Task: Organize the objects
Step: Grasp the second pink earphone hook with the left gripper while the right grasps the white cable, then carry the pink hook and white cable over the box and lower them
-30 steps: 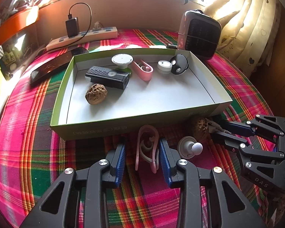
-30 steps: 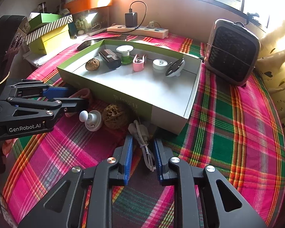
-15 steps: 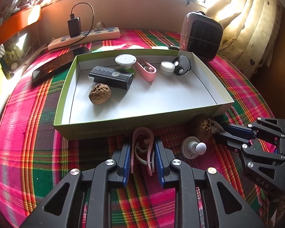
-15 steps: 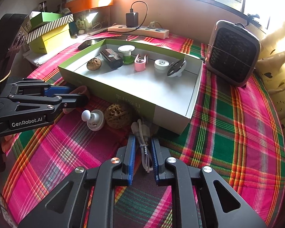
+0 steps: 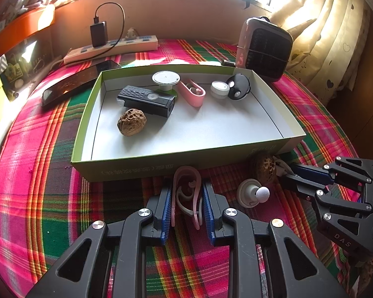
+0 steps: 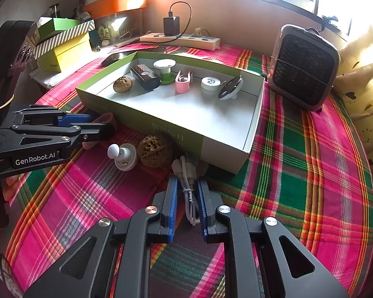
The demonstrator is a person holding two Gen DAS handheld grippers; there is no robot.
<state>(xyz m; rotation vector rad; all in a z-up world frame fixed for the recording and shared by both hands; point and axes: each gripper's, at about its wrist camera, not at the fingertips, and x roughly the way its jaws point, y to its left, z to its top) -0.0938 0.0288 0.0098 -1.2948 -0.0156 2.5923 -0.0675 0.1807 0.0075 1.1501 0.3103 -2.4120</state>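
Note:
A green cardboard box [image 5: 136, 171] [image 6: 161, 129] lies on the plaid cloth and holds a walnut [image 5: 131, 121], a black device [image 5: 146, 100], a white-topped green piece [image 5: 165, 78], a pink clip [image 5: 192, 93], a white cap [image 5: 219, 88] and a black round part [image 5: 238, 88]. In front of the box my left gripper [image 5: 187, 191] is shut on a pink ear hook [image 5: 186, 188]. My right gripper [image 6: 188, 188] is shut on a bundled white cable [image 6: 186, 176]. Between them lie a second walnut [image 6: 154, 150] [image 5: 266, 166] and a white knob [image 6: 123, 156] [image 5: 252, 193].
A small heater [image 6: 304, 67] stands at the back right beside curtains. A power strip with a charger [image 5: 112, 47] runs along the back wall. A dark phone [image 5: 74, 87] lies left of the box. Stacked yellow and green boxes [image 6: 62, 42] sit at far left.
The left jaws closed onto the pink ear hook. The right jaws narrowed onto the white cable. Neither hand shifted noticeably.

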